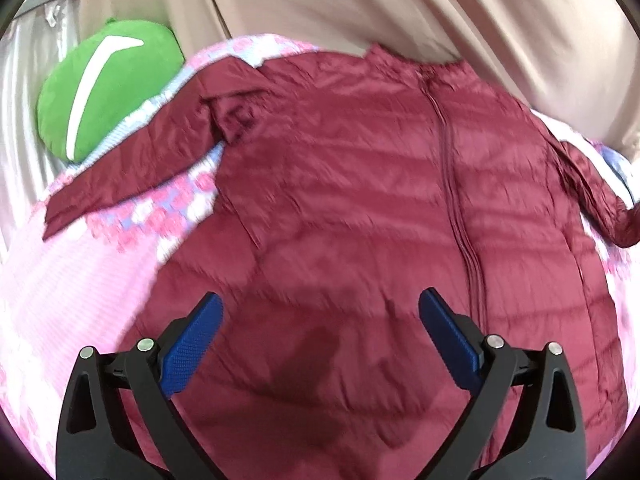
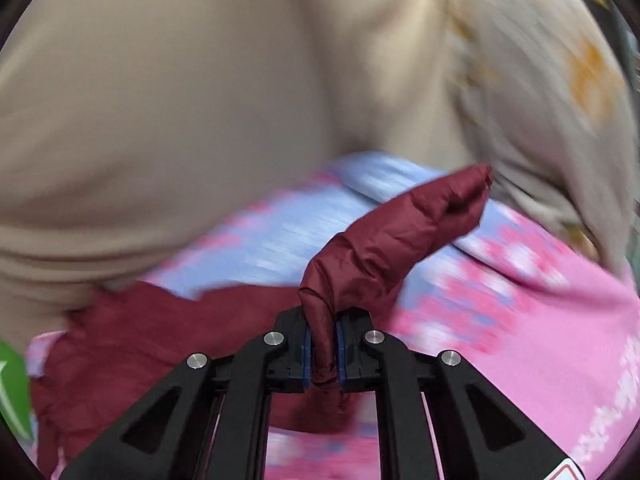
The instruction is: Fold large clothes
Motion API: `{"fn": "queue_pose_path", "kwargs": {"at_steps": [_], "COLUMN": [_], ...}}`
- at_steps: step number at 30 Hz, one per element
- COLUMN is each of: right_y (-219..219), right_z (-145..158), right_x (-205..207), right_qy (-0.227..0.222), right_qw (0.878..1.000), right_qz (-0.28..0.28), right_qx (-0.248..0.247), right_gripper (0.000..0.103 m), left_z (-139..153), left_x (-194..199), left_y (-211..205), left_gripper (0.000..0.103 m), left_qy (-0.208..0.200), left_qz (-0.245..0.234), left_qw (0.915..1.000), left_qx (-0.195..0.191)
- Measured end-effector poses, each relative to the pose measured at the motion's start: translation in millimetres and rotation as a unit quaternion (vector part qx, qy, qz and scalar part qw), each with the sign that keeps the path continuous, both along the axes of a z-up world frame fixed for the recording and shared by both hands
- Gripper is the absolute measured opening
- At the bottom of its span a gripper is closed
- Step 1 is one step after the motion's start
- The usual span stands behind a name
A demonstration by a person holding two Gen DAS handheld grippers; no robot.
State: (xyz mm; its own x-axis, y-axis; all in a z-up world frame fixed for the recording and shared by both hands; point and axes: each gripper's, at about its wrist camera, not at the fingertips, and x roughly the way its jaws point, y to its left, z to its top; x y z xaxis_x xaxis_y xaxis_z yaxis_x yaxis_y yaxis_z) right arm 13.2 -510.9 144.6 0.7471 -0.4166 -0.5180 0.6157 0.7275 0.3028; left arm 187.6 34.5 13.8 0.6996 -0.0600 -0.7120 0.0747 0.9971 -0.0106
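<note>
A dark red puffer jacket (image 1: pixel 340 208) lies spread flat, zipper up, on a pink and blue patterned bedspread (image 1: pixel 80 272). Its left sleeve (image 1: pixel 132 168) stretches out to the left. My left gripper (image 1: pixel 320 312) is open and empty, hovering above the jacket's lower front, blue pads (image 1: pixel 192 348) wide apart. My right gripper (image 2: pixel 321 344) is shut on the jacket's right sleeve (image 2: pixel 384 240), held lifted off the bedspread (image 2: pixel 520 320); the cuff end points up and right. The jacket body (image 2: pixel 140 340) lies to the left.
A green cushion (image 1: pixel 104 88) with a white stripe rests at the bed's far left. Beige curtains (image 1: pixel 360 4) hang behind the bed; they also show in the right wrist view (image 2: pixel 180 100). A pale patterned fabric (image 2: pixel 560 80) hangs at the right.
</note>
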Motion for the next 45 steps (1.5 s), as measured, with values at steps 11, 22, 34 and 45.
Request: {"fn": "queue_pose_path", "kwargs": {"at_steps": [11, 22, 34, 45], "right_y": [345, 343, 114, 96], "right_z": [3, -28, -82, -92], "right_x": [208, 141, 109, 179], "right_qy": [0.024, 0.002, 0.063, 0.056], "right_qw": [0.902, 0.905, 0.984, 0.981], "right_qz": [0.421, 0.406, 0.166, 0.186], "right_qx": [-0.098, -0.126, -0.027, 0.029], "right_gripper": [0.017, 0.070, 0.071, 0.071], "left_z": [26, 3, -27, 15], "left_x": [43, 98, 173, 196], "left_y": [34, 48, -6, 7], "left_gripper": [0.096, 0.096, 0.007, 0.005], "left_qy": [-0.019, 0.043, 0.131, -0.004], "left_qz": [0.002, -0.049, -0.083, -0.010], "left_qw": [0.9986, 0.9863, 0.9693, 0.9987], "left_qx": [-0.048, -0.151, -0.191, -0.049]}}
